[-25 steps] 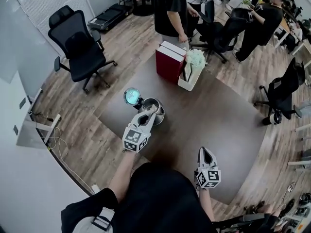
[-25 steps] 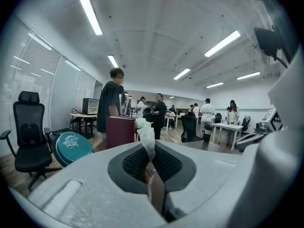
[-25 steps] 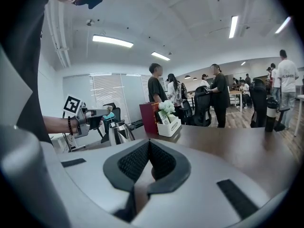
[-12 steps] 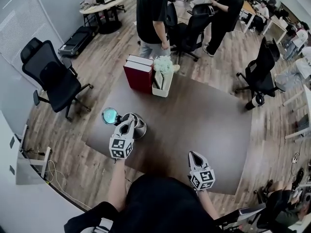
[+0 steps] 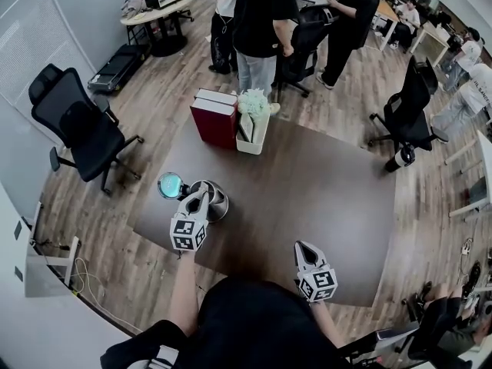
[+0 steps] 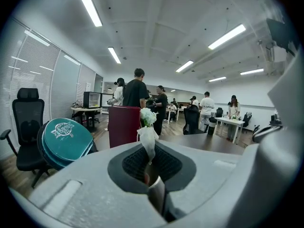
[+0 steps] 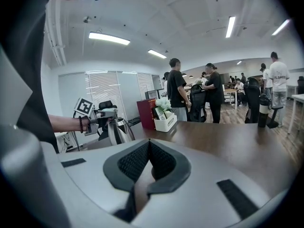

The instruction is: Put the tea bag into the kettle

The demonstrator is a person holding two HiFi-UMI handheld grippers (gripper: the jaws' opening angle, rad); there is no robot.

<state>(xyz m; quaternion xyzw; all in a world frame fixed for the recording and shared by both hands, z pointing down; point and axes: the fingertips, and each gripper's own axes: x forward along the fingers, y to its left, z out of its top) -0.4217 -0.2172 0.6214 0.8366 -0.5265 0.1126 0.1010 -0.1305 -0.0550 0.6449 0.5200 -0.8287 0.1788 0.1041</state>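
Left gripper (image 5: pixel 200 199) clenched on a white tea bag (image 6: pixel 148 139) over the open kettle (image 5: pixel 219 202), teal lid (image 5: pixel 170 184) tipped back, right gripper (image 5: pixel 302 247) closed empty over the table (image 5: pixel 323 183)

1. The left arm (image 5: pixel 184 283) is bare and reaches forward from the body, stretched well out.
2. The left gripper (image 5: pixel 201 197) points ahead and slightly downward. Its fingers are pressed together, pinching a white tea bag (image 6: pixel 148 144) at their tips.
3. The right gripper (image 5: pixel 301 246) sits close in front of the body, angled slightly downward, its fingers closed with nothing between them.
4. The two grippers are well apart, the left one further forward.
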